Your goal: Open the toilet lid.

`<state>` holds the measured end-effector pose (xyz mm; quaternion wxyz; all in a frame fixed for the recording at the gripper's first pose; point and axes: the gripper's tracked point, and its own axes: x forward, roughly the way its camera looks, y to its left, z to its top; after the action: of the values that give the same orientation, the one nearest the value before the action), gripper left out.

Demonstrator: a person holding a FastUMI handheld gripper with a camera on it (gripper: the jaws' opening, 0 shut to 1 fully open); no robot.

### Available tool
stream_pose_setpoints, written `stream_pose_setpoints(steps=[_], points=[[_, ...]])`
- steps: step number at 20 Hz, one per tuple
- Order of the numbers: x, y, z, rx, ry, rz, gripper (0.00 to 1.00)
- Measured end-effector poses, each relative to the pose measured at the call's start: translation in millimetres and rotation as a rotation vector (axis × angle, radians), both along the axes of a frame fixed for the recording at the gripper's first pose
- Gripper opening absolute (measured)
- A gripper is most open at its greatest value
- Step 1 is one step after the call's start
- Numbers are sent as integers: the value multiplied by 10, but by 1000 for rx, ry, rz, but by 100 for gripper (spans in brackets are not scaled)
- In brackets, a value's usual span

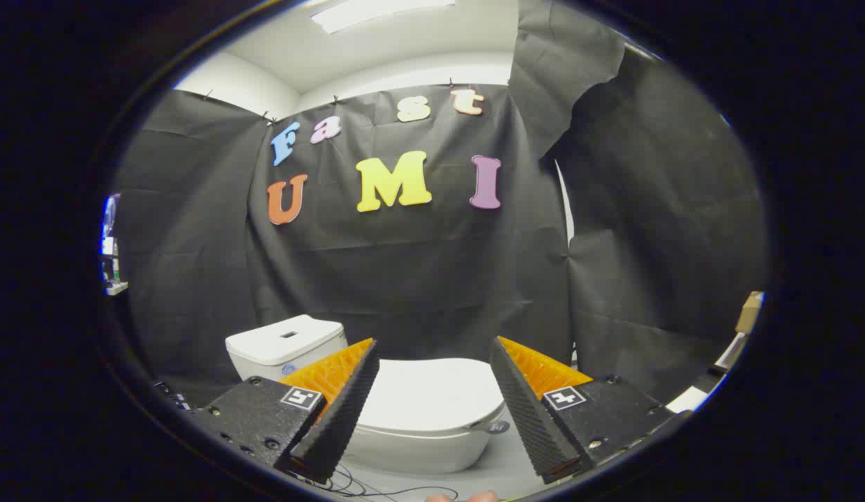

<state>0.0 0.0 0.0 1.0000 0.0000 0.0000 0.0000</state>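
A white toilet stands on the floor ahead, its lid (432, 394) lying flat and closed over the bowl (418, 450). Its white tank (286, 345) rises behind the left finger. My gripper (432, 352) hovers above and in front of the lid, open wide, with nothing between its fingers. The lid's flat top shows in the gap between the two fingers (338, 411), still some distance beyond them.
Black cloth walls close in behind the toilet and on both sides. Thin dark cables (377, 488) trail on the grey floor before the bowl. A cardboard box (750, 310) and a white board (690, 399) sit at the right. A shelf with small items (111, 268) stands far left.
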Motion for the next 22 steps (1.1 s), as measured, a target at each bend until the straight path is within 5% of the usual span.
stream_pose_setpoints(steps=[22], points=[[200,-102,-471,-37,90,-12,100]])
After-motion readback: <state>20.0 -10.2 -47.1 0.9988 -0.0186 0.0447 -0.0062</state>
